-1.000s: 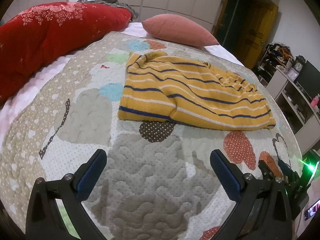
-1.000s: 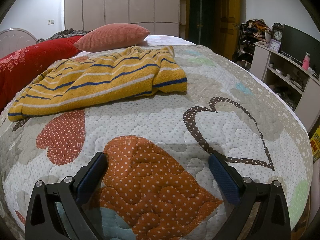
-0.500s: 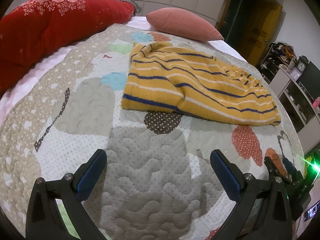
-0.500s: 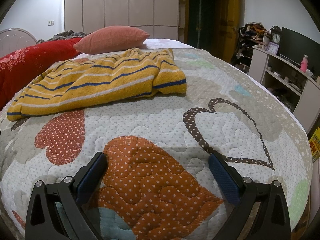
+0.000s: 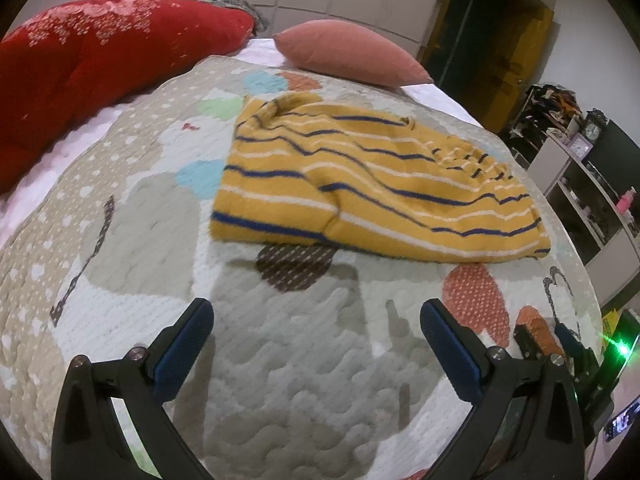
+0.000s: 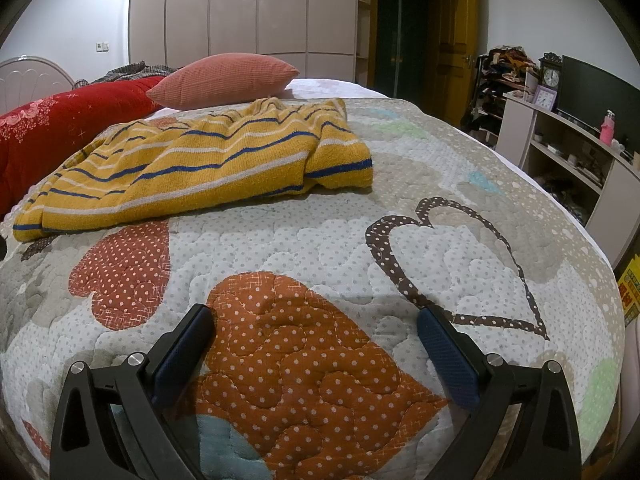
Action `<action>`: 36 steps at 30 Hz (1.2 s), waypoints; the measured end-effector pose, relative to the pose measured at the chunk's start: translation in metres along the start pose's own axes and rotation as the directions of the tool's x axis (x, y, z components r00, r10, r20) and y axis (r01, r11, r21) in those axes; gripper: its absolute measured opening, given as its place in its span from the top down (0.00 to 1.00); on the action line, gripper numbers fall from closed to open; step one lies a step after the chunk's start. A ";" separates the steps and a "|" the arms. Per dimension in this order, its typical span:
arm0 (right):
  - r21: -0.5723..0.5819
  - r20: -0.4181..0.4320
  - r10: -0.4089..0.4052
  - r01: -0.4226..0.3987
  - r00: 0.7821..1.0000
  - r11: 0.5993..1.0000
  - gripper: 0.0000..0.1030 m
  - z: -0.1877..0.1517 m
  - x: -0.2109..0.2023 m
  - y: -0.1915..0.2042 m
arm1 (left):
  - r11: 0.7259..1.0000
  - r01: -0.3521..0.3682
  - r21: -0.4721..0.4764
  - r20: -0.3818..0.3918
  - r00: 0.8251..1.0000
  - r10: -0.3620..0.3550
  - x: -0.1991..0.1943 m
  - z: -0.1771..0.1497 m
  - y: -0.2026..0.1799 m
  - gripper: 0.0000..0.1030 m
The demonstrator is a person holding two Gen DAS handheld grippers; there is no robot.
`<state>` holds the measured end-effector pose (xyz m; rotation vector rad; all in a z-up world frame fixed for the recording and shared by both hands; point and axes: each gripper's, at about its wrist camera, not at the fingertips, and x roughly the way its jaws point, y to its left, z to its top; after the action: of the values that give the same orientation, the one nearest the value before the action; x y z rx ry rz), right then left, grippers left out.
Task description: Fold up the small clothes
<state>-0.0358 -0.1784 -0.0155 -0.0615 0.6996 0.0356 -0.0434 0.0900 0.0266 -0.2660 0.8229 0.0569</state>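
The yellow striped sweater (image 5: 376,196) lies on the quilted bedspread (image 5: 280,360), already doubled over on itself at least once: the thick, layered edge nearest my right side in the right wrist view looks like a fold. It is not yet a neat packet, though. The surface is rumpled, the far end is bunched, and the long shape suggests to me that one or two more folds remain. I cannot tell where the sleeves ended up.

Both of my tongs are spread wide and hold nothing. My left tongs (image 5: 316,320) hang over bare quilt, with the sweater ahead of them and slightly to the right, its near hem well clear of my fingertips. My right tongs (image 6: 316,324) sit above the orange dotted patch, and the sweater (image 6: 200,168) lies farther off, ahead and to the left, with its thick edge toward the middle of the bed.

A pink pillow (image 6: 224,80) and a red quilt (image 5: 100,48) rest beyond the sweater, apart from it.
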 end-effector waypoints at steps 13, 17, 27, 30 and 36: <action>0.002 -0.044 -0.023 0.023 0.999 1.000 0.00 0.008 0.003 0.003 | 0.999 0.049 0.021 0.087 0.995 -0.050 0.022 0.036 -0.007 0.00; 0.012 -0.070 -0.033 0.034 0.997 0.999 0.00 0.014 0.007 0.004 | 0.998 0.060 -0.030 0.081 0.995 -0.057 0.026 0.034 0.014 0.00; 0.024 -0.114 -0.081 0.084 0.990 0.996 0.00 0.021 0.011 0.013 | 0.992 0.088 -0.095 0.064 0.995 -0.082 0.023 0.027 0.041 0.00; 0.025 -0.170 -0.078 0.084 0.982 0.996 0.00 0.030 0.012 0.013 | 0.989 0.100 -0.105 0.077 0.993 -0.093 0.018 0.028 0.046 0.00; 0.029 -0.100 0.003 -0.001 0.995 1.000 0.00 0.071 -0.009 0.021 | 0.974 0.115 -0.196 0.095 0.991 -0.098 0.014 0.036 0.075 0.00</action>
<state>0.0023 -0.1529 0.0435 -0.0351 0.8004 0.0245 -0.0190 0.1710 0.0239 -0.4954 0.7174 0.0508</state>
